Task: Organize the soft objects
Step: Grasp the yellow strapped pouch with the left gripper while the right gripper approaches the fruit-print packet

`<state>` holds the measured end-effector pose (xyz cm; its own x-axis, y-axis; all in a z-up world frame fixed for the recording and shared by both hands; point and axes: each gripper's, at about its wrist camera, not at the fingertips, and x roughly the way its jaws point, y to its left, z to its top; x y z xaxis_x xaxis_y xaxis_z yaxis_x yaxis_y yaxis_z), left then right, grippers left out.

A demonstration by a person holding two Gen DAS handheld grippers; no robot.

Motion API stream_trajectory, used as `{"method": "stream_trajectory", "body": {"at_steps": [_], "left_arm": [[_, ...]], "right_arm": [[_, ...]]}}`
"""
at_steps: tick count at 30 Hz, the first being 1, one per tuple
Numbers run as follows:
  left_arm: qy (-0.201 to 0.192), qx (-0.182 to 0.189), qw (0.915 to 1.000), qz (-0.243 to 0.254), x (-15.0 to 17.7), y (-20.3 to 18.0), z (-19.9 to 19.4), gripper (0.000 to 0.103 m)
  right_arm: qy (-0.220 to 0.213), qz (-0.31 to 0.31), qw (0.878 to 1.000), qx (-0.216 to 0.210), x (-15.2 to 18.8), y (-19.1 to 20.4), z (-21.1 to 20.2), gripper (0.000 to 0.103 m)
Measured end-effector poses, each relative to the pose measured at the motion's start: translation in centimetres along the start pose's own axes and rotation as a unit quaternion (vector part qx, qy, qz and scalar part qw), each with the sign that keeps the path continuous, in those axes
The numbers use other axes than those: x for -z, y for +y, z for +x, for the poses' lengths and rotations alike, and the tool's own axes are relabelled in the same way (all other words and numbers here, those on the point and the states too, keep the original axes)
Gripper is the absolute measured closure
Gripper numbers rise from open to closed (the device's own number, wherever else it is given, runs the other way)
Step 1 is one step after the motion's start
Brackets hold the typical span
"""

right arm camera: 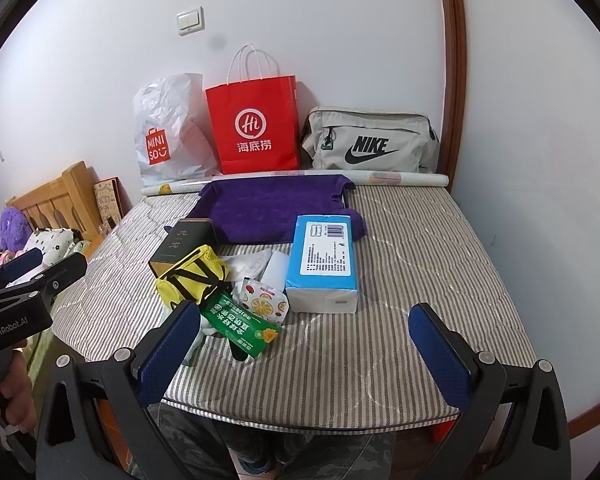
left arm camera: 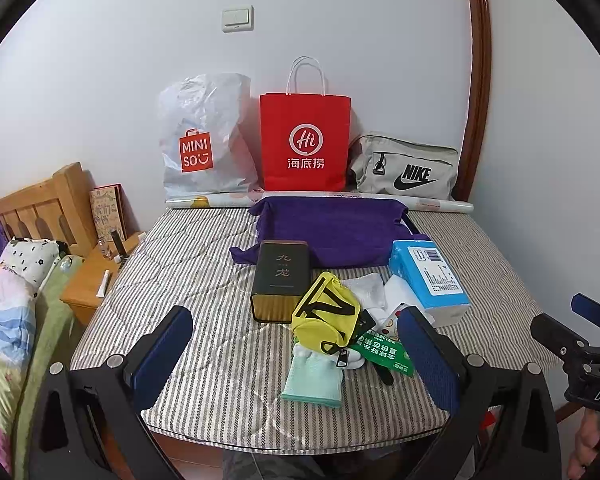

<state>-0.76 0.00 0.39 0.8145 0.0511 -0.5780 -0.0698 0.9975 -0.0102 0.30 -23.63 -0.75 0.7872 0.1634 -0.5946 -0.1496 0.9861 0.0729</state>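
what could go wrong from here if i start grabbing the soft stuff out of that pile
The yellow pouch lies on top of the mint glove and the green packet, so pulling one may drag the others. The black tin touches the pouch and might get shoved. Both grippers, left and right, are open.

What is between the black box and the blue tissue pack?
The yellow pouch and a white padded bag lie between the black box and tissue pack, clearest in the right wrist view.
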Motion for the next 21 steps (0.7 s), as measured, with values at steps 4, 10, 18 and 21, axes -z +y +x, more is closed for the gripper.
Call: {"method": "stream_trajectory", "body": {"at_steps": [4,10,18,21], "left_arm": [[0.002,0.003,1.0000,0.000,-0.1,0.0,0.6,0.000],[0.020,0.002,0.9998,-0.003,0.0,0.5,2.9,0.000],[0.050,0.022,0.9985,0.008,1.6,0.5,7.4,0.000],[0.061,0.028,0.9975,0.023,2.2,0.0,9.0,0.000]], "right_arm": [[0.004,-0.004,1.000,-0.008,0.1,0.0,0.5,0.000],[0.028,0.000,0.999,-0.020,0.5,-0.3,2.4,0.000],[0.041,0.003,0.999,-0.024,1.5,-0.9,5.5,0.000],[0.050,-0.001,0.998,-0.028,1.9,-1.0,6.8,0.000]]}}
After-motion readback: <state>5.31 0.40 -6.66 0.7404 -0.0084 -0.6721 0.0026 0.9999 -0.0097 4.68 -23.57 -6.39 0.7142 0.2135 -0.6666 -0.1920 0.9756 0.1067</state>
